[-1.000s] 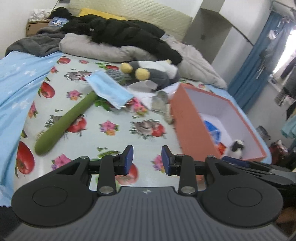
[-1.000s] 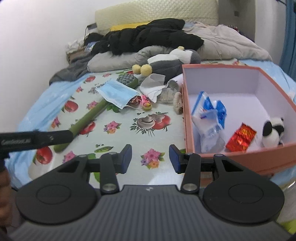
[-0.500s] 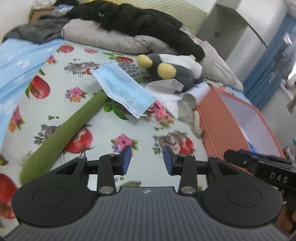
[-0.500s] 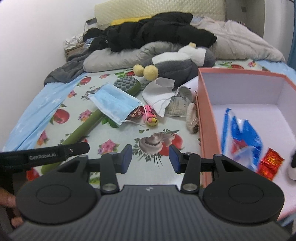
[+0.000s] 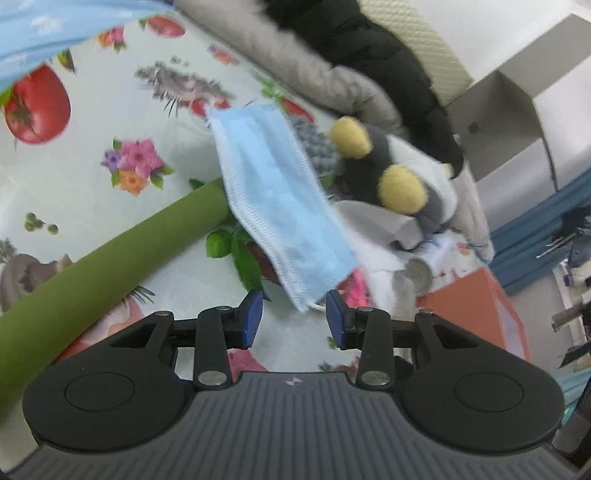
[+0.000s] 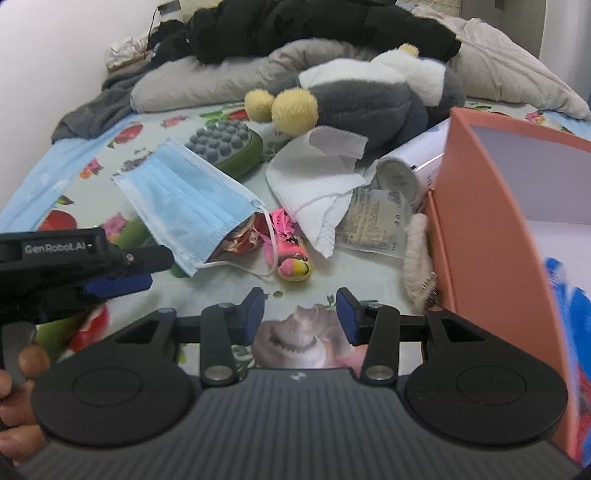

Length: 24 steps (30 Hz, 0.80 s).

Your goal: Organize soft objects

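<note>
While both my tools sit open and empty, my left tool (image 5: 294, 312) is just by the blue face mask (image 5: 280, 206) on the bed (image 5: 92, 158); my right tool (image 6: 300, 312) is near.

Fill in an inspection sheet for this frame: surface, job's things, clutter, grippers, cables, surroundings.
Surface: bed with fruit-print sheet.
Job's things: blue face mask lying on green roller; plush toy; white cloth; orange box.
Clutter: pink wrapper, printed sachet.
Grippers: left tool open at the mask's corner; right tool open, empty.
Cables: nothing seen.
Surroundings: heaped clothes, blue curtain.
</note>
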Each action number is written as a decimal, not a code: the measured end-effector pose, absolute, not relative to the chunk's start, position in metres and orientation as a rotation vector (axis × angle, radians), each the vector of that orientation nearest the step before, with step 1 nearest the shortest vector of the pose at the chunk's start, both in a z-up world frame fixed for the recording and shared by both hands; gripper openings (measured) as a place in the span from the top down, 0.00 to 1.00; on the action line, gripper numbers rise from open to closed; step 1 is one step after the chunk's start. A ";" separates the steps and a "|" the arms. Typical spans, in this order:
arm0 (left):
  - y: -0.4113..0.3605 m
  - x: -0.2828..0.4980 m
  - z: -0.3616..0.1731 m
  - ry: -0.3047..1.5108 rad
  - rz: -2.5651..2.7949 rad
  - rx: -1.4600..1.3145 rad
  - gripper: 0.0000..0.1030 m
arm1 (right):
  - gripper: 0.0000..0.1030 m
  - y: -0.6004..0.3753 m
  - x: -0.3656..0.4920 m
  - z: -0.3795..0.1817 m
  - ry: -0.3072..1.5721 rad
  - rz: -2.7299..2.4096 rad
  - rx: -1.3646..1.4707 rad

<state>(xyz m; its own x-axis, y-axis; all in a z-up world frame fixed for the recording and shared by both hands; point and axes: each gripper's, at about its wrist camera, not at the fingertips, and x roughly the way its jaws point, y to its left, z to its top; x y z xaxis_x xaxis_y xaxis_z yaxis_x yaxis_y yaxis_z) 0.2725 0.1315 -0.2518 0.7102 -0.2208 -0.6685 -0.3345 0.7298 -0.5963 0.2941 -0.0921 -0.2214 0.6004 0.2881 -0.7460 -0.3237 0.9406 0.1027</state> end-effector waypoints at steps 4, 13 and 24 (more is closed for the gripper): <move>0.139 0.285 -0.266 0.807 0.051 -0.814 0.58 | 0.56 -0.083 0.307 -0.231 0.851 0.363 -0.068; 0.143 0.301 -0.273 0.799 0.022 -0.844 0.89 | 0.72 -0.072 0.322 -0.241 0.837 0.375 -0.093; 0.126 0.274 -0.233 0.745 -0.019 -0.737 0.97 | 0.73 -0.078 0.292 -0.217 0.797 0.373 -0.128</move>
<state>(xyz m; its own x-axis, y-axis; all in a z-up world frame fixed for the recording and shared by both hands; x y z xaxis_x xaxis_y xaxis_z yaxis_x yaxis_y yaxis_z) 0.2743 0.1262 -0.2331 0.7471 -0.2656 -0.6093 -0.2347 0.7522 -0.6157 0.2916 -0.0785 -0.2168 0.6379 0.2778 -0.7183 -0.3735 0.9273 0.0269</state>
